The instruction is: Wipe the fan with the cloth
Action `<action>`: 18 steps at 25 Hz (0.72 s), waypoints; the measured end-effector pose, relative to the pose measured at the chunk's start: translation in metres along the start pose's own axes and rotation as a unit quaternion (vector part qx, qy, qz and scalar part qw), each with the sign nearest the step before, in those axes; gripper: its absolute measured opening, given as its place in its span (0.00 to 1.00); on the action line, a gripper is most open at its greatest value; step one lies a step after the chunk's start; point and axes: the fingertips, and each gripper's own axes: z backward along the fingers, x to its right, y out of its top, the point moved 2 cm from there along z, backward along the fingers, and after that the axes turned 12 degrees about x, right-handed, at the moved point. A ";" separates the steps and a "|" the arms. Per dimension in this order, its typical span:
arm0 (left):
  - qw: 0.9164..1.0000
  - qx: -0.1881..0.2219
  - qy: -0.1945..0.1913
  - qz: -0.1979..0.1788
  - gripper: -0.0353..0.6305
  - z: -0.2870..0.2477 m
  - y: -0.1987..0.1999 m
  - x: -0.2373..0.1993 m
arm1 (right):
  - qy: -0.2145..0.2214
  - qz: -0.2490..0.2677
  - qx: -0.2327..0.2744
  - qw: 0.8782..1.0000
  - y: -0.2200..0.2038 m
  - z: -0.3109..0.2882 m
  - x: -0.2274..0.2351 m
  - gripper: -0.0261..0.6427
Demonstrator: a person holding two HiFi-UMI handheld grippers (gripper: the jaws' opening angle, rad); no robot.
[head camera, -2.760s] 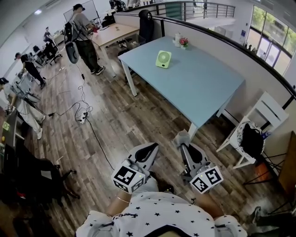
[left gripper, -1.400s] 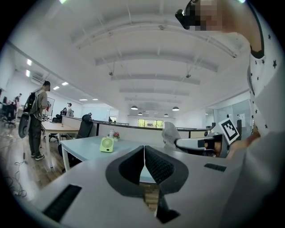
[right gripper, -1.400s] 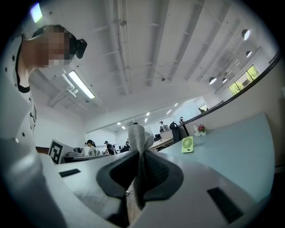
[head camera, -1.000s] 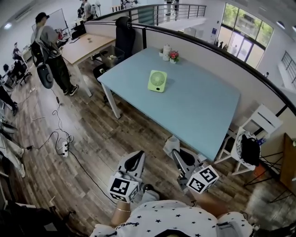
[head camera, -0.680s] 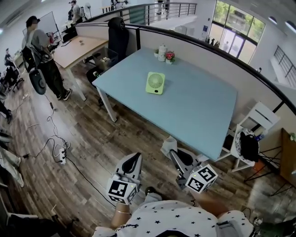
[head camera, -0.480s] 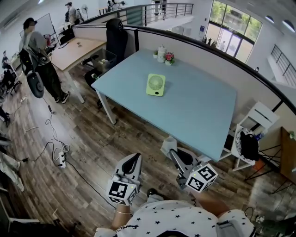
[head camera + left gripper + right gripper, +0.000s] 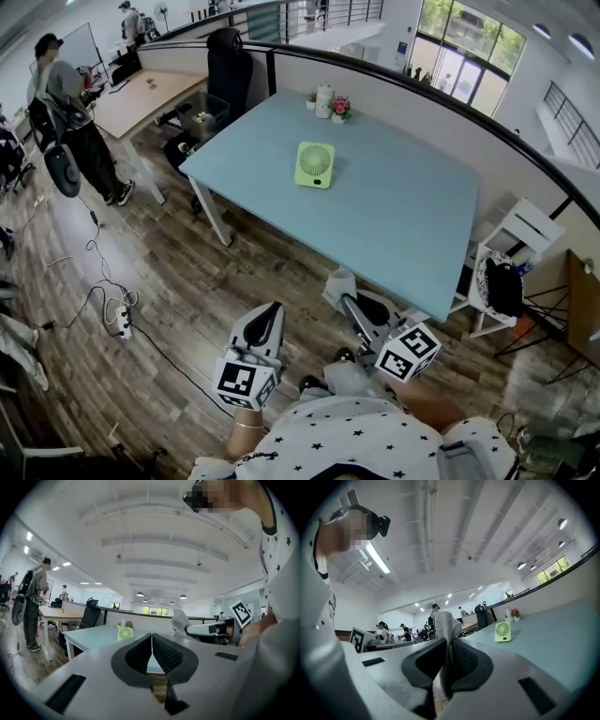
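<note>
Clamping one cloth [image 7: 339,284]; one fan [image 7: 315,164] apart.

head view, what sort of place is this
Probably an open-plan office: a wooden desk and light blue table, a black office chair, and a power strip on the wood floor.

You have the fan [image 7: 314,164] on the table [image 7: 403,225], far-left part. A flower pot [image 7: 340,107] and a jug [image 7: 323,97] sit behind it at the far edge. An office chair [image 7: 228,58] stands beyond the far-left corner, a side chair [image 7: 514,236] right of the table. Your left gripper [image 7: 266,321] and right gripper [image 7: 341,292] hang near, over the floor. The cloth [image 7: 337,280] sits between the right one's jaws.
</note>
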 end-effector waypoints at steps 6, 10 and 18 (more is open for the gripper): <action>0.999 -0.002 0.033 -0.007 0.10 0.003 0.004 -0.017 | 0.020 -0.012 -0.001 1.000 -0.003 -0.027 0.010 0.08; 0.998 -0.006 0.059 -0.013 0.10 -0.004 0.004 -0.039 | 0.046 -0.021 -0.001 0.999 -0.007 -0.060 0.020 0.08; 0.997 -0.011 0.079 -0.022 0.10 -0.068 -0.001 -0.082 | 0.056 -0.044 -0.003 0.997 -0.009 -0.118 0.077 0.08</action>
